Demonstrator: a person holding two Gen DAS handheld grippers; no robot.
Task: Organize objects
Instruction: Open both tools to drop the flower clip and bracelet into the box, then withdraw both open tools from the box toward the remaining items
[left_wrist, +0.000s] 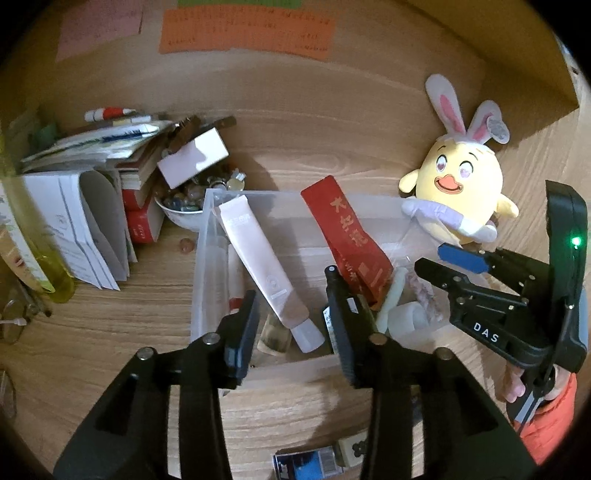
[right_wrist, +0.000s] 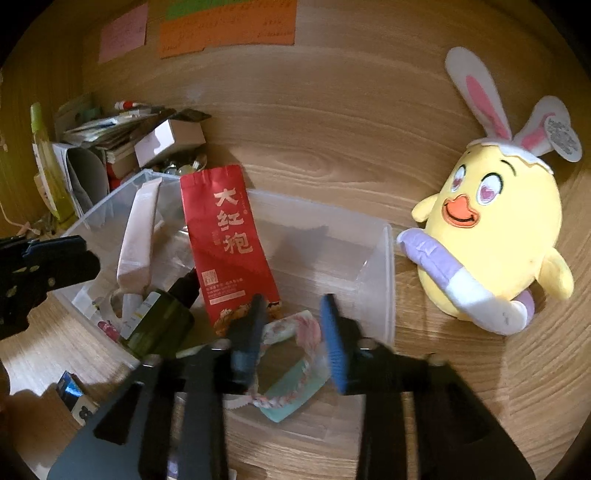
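While both tools hang over the clear bin, the entries below run view by view.

Left wrist view. Left tool (left_wrist: 291, 301): jaws parted, nothing between the pads, poised above the near end of the clear bin (left_wrist: 207, 236). Directly under it lies the pink tube (left_wrist: 258, 258), slanting from the bin's far left rim down to a white cap near the front wall. Risk: a descent from here could jam a finger against the tube or the small glass jar (left_wrist: 275, 334) beside its cap, tipping the light bin or shoving it across the table (left_wrist: 110, 314). The red tea packet (left_wrist: 347, 240) leans in the middle of the bin and may topple if brushed. The right tool (left_wrist: 443, 258) stands close by on the right; the two could collide.

Right wrist view. Right tool (right_wrist: 291, 325): jaws apart, gripping nothing, straddling a pale patterned sachet (right_wrist: 291, 332) at the bin's near right end. Risk: the pads may close on the packet's lower edge along with the sachet, or pin thin film against the bin floor and slip. The dark green bottle (right_wrist: 162, 325) lies tilted against the packet's left side; any nudge may roll it.

Task's things, appearance: translucent rectangular bin, half filled, contents jumbled and overlapping at the left end, right end mostly bare. A yellow plush chick (right_wrist: 495, 229) with rabbit ears rests outside, just beside the bin's right wall.
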